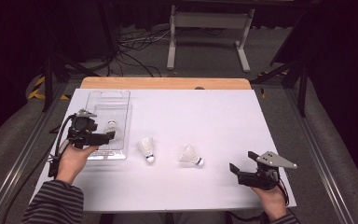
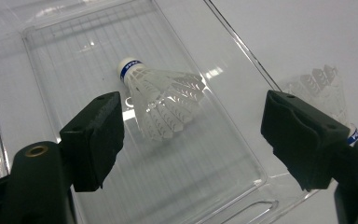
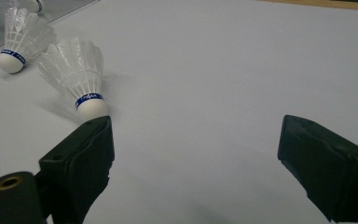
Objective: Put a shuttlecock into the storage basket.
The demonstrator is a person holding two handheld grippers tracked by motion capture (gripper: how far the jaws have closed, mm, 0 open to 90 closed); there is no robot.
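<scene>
A clear plastic tray [image 1: 118,100] lies at the table's left, and one white shuttlecock [image 1: 111,126] rests on its side inside it. My left gripper [image 1: 109,136] hovers open over the tray's near end. In the left gripper view that shuttlecock [image 2: 163,100] lies beyond the gripper [image 2: 191,135], untouched. Two more shuttlecocks sit on the white table, one [image 1: 146,150] just right of the tray and one [image 1: 191,156] near the middle. My right gripper [image 1: 241,161] is open at the front right, pointing left. In the right gripper view the nearer shuttlecock [image 3: 77,74] lies just past the left jaw of that gripper [image 3: 196,154].
The white table top [image 1: 205,112] has a wooden strip [image 1: 165,83] along its far edge. Beyond it are cables on the floor and a white frame stand [image 1: 209,28]. Metal rails run along both sides of the table.
</scene>
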